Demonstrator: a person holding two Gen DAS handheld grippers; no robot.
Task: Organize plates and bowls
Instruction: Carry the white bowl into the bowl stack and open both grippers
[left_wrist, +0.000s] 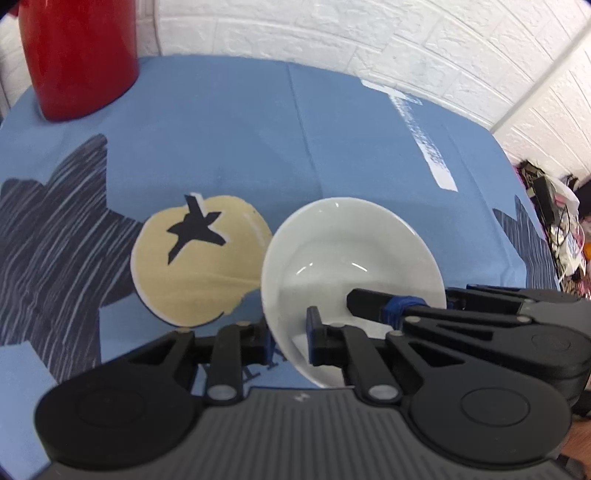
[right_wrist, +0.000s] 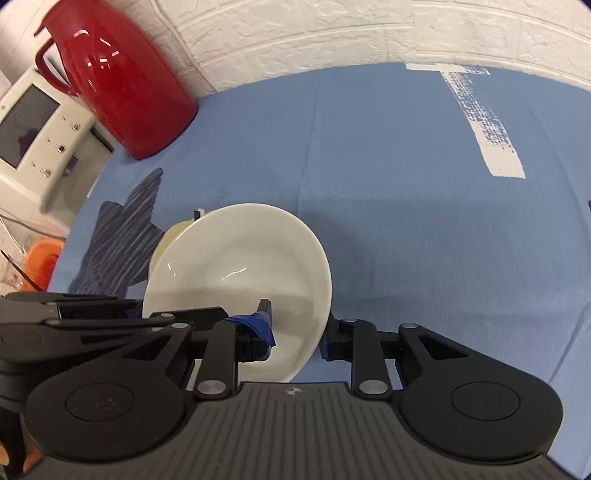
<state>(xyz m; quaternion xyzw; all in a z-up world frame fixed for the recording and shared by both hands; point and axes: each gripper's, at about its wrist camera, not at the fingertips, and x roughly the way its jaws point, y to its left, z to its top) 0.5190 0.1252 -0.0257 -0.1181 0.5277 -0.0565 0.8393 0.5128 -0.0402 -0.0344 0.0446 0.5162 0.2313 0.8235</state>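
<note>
Two grippers, one white bowl, both pinching its rim over the blue tablecloth

Left to right: red thermos jug (right_wrist: 125, 81) stands at the back-left corner near the white brick wall (right_wrist: 295, 33). The left gripper (left_wrist: 290, 338) is clamped on the near-left rim of the white bowl (left_wrist: 347, 251), one finger inside and one outside. The right gripper (right_wrist: 295, 332) grips the opposite rim the same way. The bowl sits tilted, just right of the beige tomato print (left_wrist: 199, 266) on the tablecloth (right_wrist: 406, 221).

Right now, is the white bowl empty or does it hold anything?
Empty: the white bowl shows only bare glazed interior, apart from gripper fingers clamped over its rim.
</note>
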